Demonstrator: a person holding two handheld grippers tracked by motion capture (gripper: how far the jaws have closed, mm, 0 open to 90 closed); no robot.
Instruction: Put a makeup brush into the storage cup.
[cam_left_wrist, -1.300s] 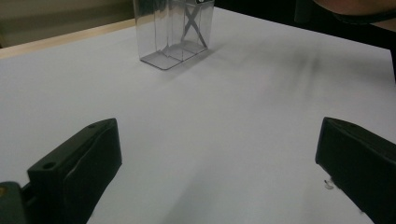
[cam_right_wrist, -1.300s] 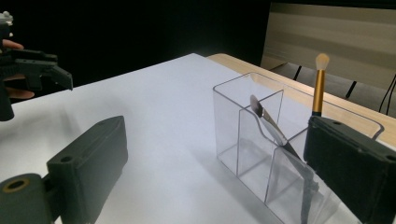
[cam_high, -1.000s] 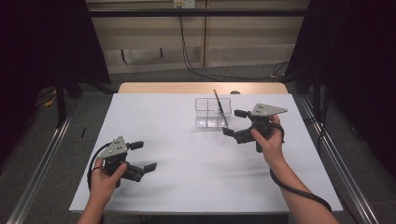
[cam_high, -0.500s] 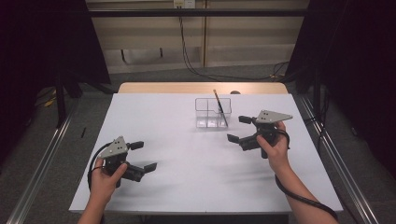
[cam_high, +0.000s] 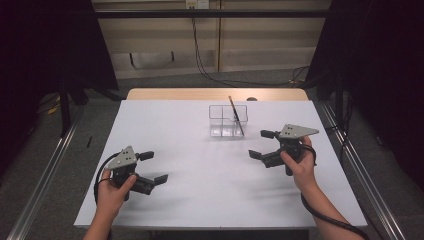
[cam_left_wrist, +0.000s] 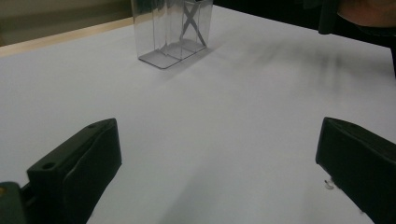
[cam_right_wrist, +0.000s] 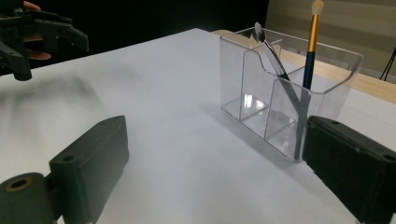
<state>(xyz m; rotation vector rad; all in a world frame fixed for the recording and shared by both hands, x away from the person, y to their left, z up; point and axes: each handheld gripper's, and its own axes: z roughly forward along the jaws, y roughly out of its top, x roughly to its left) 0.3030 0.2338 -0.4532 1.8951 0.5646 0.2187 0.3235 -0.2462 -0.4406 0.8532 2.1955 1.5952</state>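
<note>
Bare white worktop (cam_high: 200, 165) is lying open between the two tongs. Only the clear plastic divided organizer (cam_high: 227, 121), holding a slanted brush (cam_right_wrist: 309, 51), is standing in the way near the far edge.

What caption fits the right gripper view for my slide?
Open right hand-held gripper faces a clear organizer holding a brush and a spoon-tipped tool.

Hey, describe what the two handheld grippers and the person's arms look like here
Both the left gripper and right gripper are black, with two blocky jaws and a grey three-cornered plate on top. A black cable trails from each. The forearms show no sleeves.
</note>
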